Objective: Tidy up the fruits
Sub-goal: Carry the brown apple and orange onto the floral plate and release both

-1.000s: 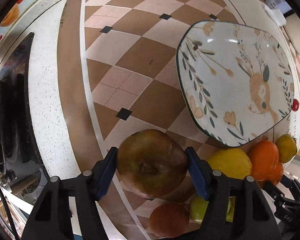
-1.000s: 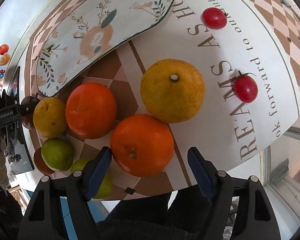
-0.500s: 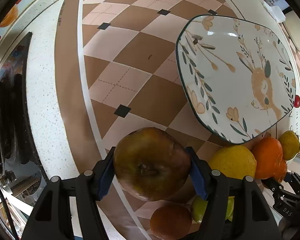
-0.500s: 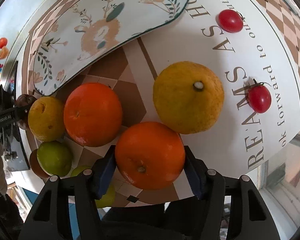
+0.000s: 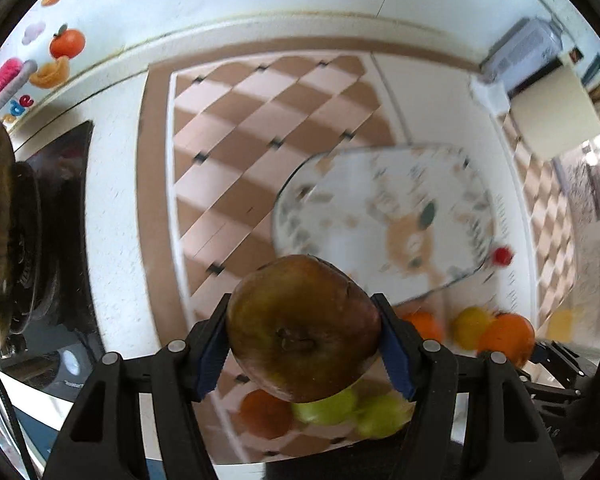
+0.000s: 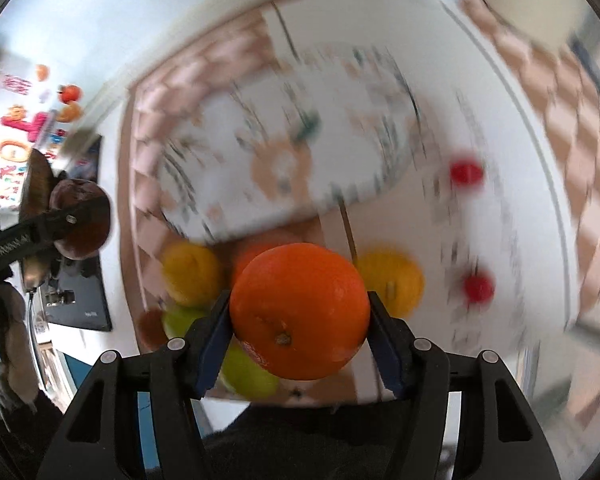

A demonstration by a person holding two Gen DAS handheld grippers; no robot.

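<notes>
Dull brown apple (image 5: 303, 328), stem pit facing out, clamped in left claw (image 5: 304, 350) above checked tabletop (image 5: 236, 152). Glossy orange (image 6: 300, 312) gripped in right claw (image 6: 298, 338), raised over blurred fruit pile (image 6: 192, 274) near patterned plate (image 6: 284, 152) and two cherry tomatoes (image 6: 466, 172).

Brown-green apple (image 5: 303, 328), bright orange (image 6: 300, 311), tan-and-cream checkered mat (image 5: 260, 128), white plate (image 5: 384, 216) with leaf-and-deer print.
</notes>
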